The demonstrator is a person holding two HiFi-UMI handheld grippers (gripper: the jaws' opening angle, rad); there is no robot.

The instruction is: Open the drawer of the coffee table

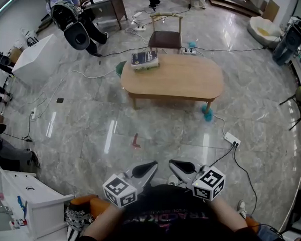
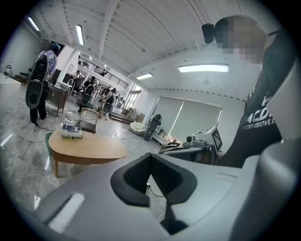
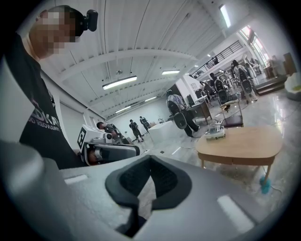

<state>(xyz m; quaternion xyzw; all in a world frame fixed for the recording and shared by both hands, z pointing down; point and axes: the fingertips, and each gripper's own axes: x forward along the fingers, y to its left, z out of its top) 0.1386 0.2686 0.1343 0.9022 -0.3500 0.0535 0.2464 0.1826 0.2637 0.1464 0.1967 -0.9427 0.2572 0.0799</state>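
An oval wooden coffee table (image 1: 173, 78) stands across the marble floor, well ahead of me; its front apron (image 1: 169, 98) holds the drawer, which looks closed. It also shows in the left gripper view as the table (image 2: 87, 148) and in the right gripper view as the table (image 3: 242, 143). My left gripper (image 1: 150, 168) and right gripper (image 1: 174, 166) hang close to my body, side by side, both shut with nothing between the jaws. In their own views the left gripper (image 2: 157, 181) and right gripper (image 3: 148, 181) point at the floor short of the table.
A stack of books (image 1: 144, 60) lies on the table's far left corner. A chair (image 1: 165, 35) stands behind the table. A power strip (image 1: 232, 140) and cables trail on the floor at right. A white cabinet (image 1: 27, 207) stands at my near left. A teal object (image 1: 207, 114) sits by the right table leg.
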